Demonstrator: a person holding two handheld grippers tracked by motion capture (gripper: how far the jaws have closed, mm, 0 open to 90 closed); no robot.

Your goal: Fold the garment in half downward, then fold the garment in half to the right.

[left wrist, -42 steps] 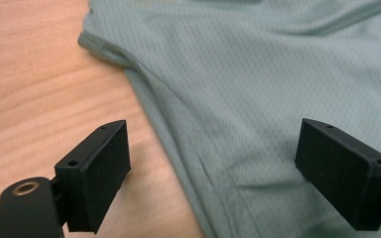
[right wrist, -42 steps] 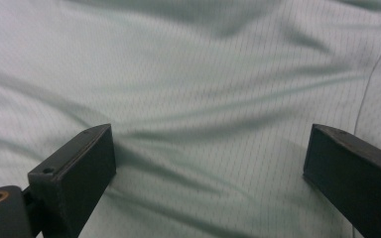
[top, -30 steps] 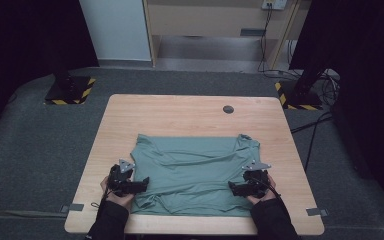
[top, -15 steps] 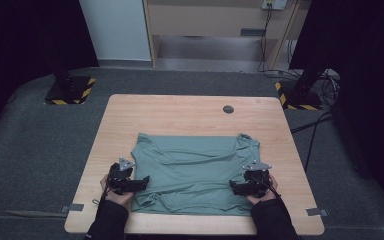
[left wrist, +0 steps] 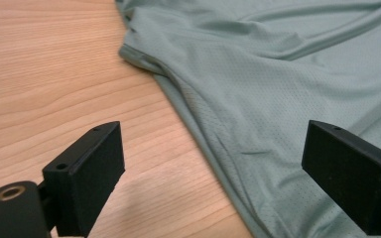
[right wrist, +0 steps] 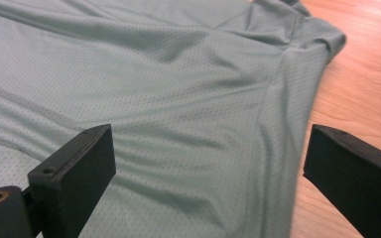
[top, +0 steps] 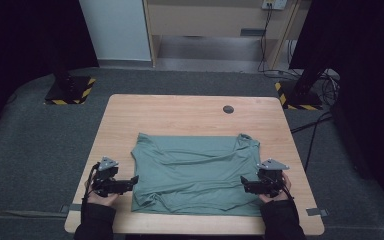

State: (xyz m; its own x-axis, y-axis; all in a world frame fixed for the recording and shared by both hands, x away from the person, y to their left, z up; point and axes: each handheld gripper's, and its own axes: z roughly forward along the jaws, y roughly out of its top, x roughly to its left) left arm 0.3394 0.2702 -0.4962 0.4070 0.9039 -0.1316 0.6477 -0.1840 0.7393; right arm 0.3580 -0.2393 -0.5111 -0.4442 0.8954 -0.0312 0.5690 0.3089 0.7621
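Green mesh T-shirt [top: 195, 172] flat on tabletop [top: 180, 115]; left tool [top: 130, 182] and right tool [top: 245, 186], jaws apart, flank its side edges.

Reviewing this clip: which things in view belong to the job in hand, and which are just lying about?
Part of the job:
- green shirt, spread flat on the table
- left gripper, open at the shirt's left edge
- right gripper, open at its right edge

Just there:
- round hole cover in the tabletop
- two striped stand bases on the floor
- cables by the far wall
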